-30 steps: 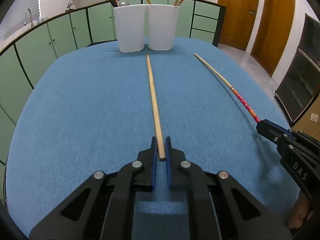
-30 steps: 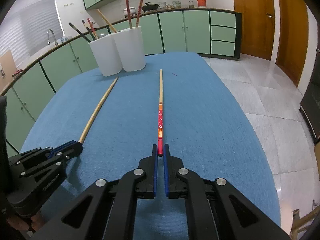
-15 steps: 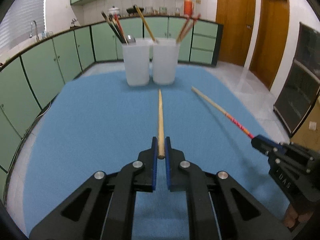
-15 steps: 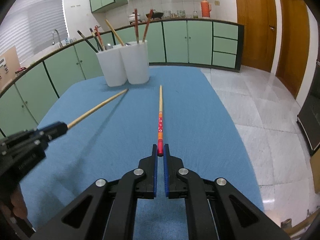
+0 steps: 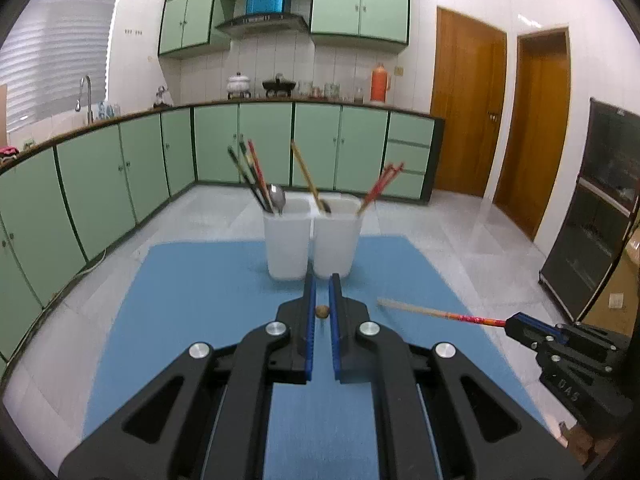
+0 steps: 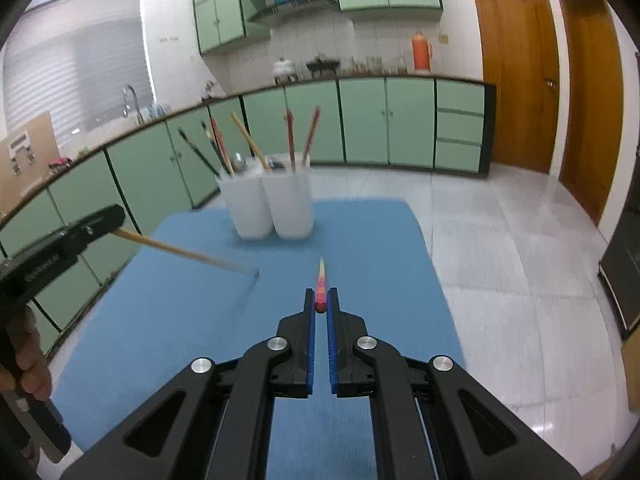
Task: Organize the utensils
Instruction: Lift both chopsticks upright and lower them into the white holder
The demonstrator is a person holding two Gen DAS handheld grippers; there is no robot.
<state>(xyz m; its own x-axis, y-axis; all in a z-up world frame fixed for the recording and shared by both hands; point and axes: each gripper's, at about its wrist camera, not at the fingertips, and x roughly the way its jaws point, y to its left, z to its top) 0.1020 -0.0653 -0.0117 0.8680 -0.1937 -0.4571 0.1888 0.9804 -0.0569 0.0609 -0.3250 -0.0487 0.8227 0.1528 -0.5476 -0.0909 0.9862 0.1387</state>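
My left gripper (image 5: 322, 300) is shut on a plain wooden chopstick (image 5: 322, 311), seen end-on and lifted above the blue table (image 5: 200, 300). It also shows in the right wrist view (image 6: 180, 249), pointing down to the right. My right gripper (image 6: 321, 300) is shut on a red-patterned chopstick (image 6: 321, 280), also lifted; it shows in the left wrist view (image 5: 440, 313). Two white holder cups (image 5: 287, 240) (image 5: 337, 236) stand side by side at the table's far end, with chopsticks and spoons in them.
Green kitchen cabinets (image 5: 120, 168) run along the left and back. A tiled floor (image 6: 500, 260) lies to the right of the table, with wooden doors (image 5: 468, 108) beyond. A dark cabinet (image 5: 592, 232) stands at the far right.
Both grippers have lifted their chopsticks off the table and tipped them up. The chopsticks lay flat one second ago and now point forward in the air toward the cups.
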